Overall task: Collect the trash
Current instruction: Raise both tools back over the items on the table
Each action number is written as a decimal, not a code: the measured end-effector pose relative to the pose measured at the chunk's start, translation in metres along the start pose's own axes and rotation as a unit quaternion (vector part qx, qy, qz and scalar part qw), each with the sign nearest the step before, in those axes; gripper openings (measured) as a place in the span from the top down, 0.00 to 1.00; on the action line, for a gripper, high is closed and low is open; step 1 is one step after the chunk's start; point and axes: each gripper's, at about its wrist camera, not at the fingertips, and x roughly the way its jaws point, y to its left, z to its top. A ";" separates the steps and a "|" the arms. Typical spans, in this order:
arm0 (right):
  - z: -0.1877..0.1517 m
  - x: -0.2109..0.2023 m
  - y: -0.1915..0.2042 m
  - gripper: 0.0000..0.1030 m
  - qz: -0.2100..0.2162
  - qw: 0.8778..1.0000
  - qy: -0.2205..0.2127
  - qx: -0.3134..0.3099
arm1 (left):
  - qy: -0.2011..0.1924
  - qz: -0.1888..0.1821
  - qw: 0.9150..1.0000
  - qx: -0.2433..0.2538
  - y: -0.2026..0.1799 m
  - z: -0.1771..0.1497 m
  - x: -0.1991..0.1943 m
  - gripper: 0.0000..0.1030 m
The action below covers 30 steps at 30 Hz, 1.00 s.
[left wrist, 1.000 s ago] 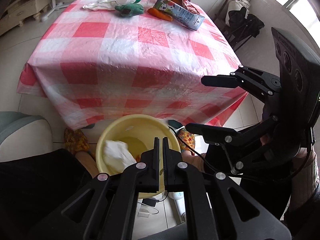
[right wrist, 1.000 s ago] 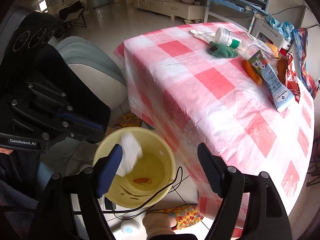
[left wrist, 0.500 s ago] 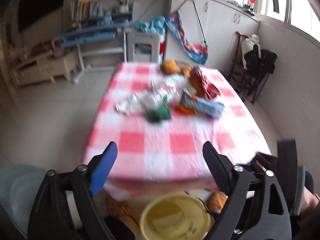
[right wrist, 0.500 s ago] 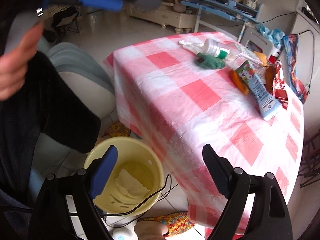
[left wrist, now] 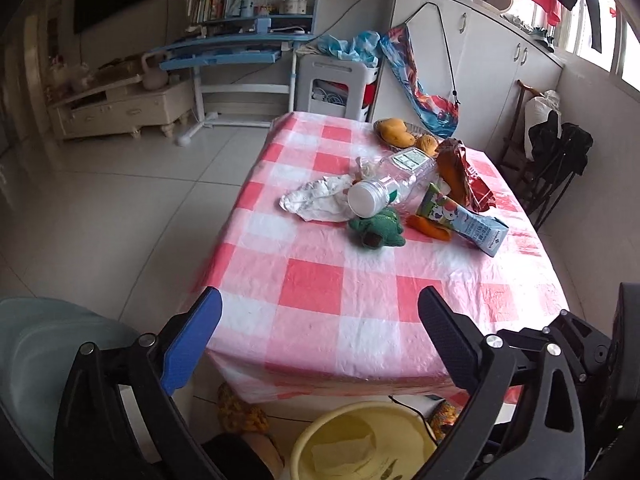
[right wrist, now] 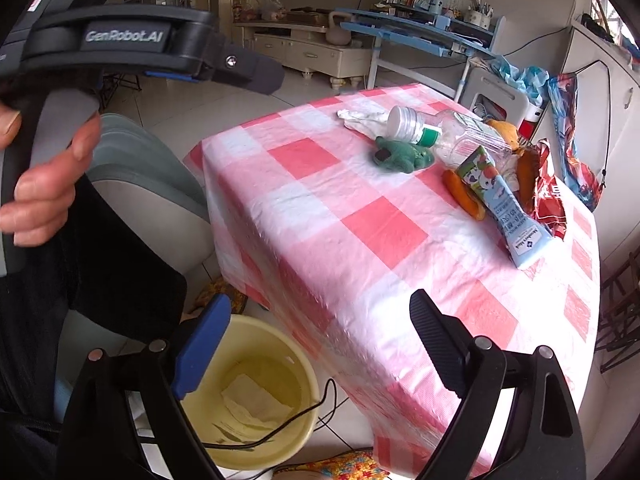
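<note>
Both my left gripper and my right gripper are spread wide and carry nothing, hovering at the near table edge above the yellow bucket, which already holds a paper scrap. The remaining trash sits well apart at the far end of the checked tablecloth: a crumpled tissue, a plastic bottle lying on its side and a carton. I'd reach for the tissue first with jaws low and straddling it; whether it touches the bottle cap is, I think, unclear from here.
</note>
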 end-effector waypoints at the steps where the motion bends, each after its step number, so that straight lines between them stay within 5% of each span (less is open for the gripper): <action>1: 0.000 0.002 0.000 0.15 -0.001 1.000 0.002 0.000 | 0.004 -0.004 1.000 -0.003 -0.001 -0.001 0.001 0.08; 30: -0.002 0.008 0.013 0.15 -0.007 1.000 0.005 -0.021 | 0.031 0.007 0.999 0.008 -0.004 -0.008 0.018 0.07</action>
